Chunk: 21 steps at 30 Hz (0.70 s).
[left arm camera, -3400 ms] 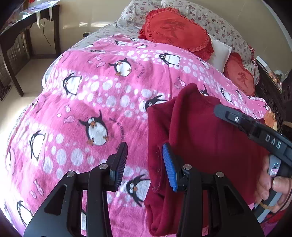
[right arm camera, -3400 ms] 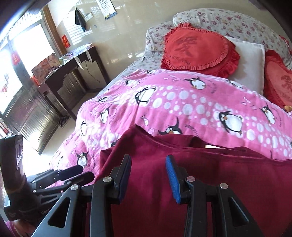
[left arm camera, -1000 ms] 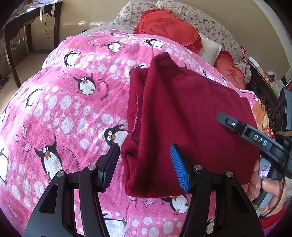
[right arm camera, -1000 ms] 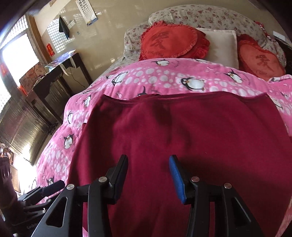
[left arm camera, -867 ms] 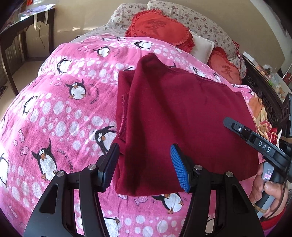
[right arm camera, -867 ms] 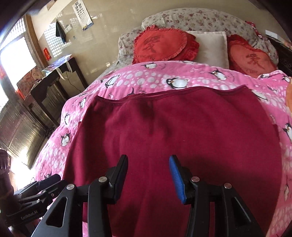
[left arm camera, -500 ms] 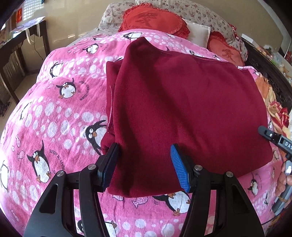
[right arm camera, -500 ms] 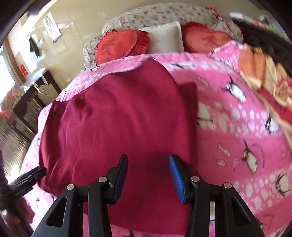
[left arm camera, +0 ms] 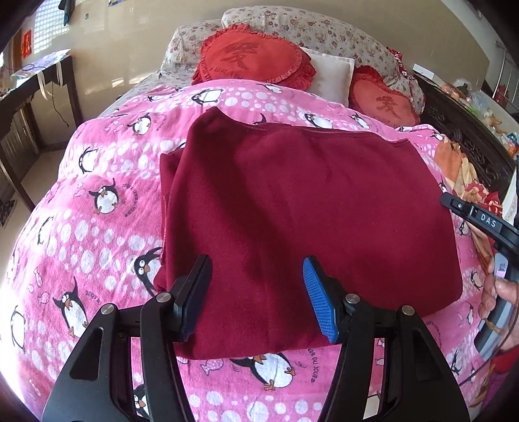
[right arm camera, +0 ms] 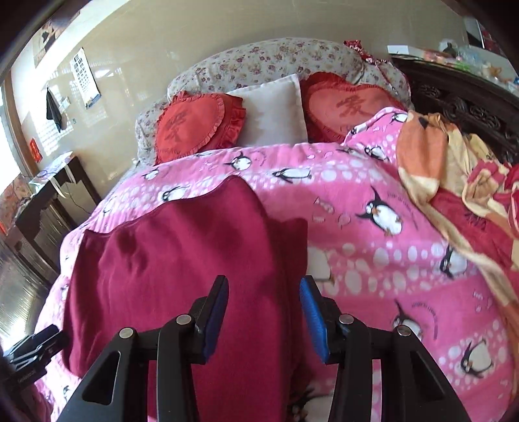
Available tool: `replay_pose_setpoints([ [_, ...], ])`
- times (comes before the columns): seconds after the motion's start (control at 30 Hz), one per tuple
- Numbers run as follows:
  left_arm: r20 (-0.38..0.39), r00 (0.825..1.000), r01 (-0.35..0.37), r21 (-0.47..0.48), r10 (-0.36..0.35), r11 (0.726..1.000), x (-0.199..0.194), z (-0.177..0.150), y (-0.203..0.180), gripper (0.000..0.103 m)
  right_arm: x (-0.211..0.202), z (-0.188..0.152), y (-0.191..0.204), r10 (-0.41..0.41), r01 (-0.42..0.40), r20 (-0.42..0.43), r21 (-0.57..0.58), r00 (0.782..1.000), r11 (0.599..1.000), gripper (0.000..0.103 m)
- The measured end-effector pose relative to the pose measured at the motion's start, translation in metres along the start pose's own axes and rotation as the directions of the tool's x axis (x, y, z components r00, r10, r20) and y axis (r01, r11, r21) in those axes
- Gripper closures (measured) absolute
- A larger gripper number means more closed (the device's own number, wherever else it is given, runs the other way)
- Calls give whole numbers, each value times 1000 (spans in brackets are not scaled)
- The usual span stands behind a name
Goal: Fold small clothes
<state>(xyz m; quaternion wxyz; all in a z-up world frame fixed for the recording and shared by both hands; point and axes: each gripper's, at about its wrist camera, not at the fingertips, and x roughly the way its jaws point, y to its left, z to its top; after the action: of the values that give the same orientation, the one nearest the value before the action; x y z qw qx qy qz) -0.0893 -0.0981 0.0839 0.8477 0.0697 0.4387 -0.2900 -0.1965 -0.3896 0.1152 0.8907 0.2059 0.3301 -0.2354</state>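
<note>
A dark red garment (left arm camera: 308,207) lies folded flat in a rough rectangle on the pink penguin blanket (left arm camera: 81,233). My left gripper (left arm camera: 256,295) hovers open over the garment's near edge, towards its left corner, with no cloth pinched. In the right wrist view the garment (right arm camera: 178,259) fills the left half. My right gripper (right arm camera: 264,316) is open above its right edge, the blue pad over the blanket (right arm camera: 373,259). The right gripper (left arm camera: 480,220) also shows in the left wrist view, held by a hand (left arm camera: 499,292). The left gripper (right arm camera: 32,350) sits at that view's lower left.
Red heart cushions (left arm camera: 256,61) and a white pillow (left arm camera: 331,74) lean on floral pillows (left arm camera: 308,29) at the bed's head. A crumpled orange and red blanket (right arm camera: 454,181) lies at the right by a dark carved bed frame (right arm camera: 470,107). A dark desk (left arm camera: 39,84) stands left.
Both grippers have slid rightwards over the garment: the left along its near edge, the right from mid-cloth to its right edge. The garment has not moved. Both stay open.
</note>
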Motion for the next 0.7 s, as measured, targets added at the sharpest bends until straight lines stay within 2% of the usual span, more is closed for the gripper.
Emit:
replay_pose_setpoints([
  [0.07,-18,1000,-4,5,4,1000,8,1,-3,45,11,5,-4,9,-9,-11,9,1000,1000,62],
  [0.17,-53,999,-1,3,1,1000,20,1,-4,45,24,11,-13,77,-75,-34,38,996,996,76],
  [0.3,-60,998,-12,1,12,1000,29,1,-4,45,18,12,-9,83,-83,-24,-13,996,996,93],
  [0.4,-49,999,-14,-24,13,1000,34,3,-1,45,13,9,-6,53,-53,-4,-46,999,998,95],
  [0.5,-70,997,-11,-54,7,999,45,3,4,44,22,5,-5,26,-26,-23,-40,999,999,95],
  [0.7,-81,996,-30,37,33,999,52,2,-4,36,28,7,-6,-11,10,-30,-25,999,1000,95],
])
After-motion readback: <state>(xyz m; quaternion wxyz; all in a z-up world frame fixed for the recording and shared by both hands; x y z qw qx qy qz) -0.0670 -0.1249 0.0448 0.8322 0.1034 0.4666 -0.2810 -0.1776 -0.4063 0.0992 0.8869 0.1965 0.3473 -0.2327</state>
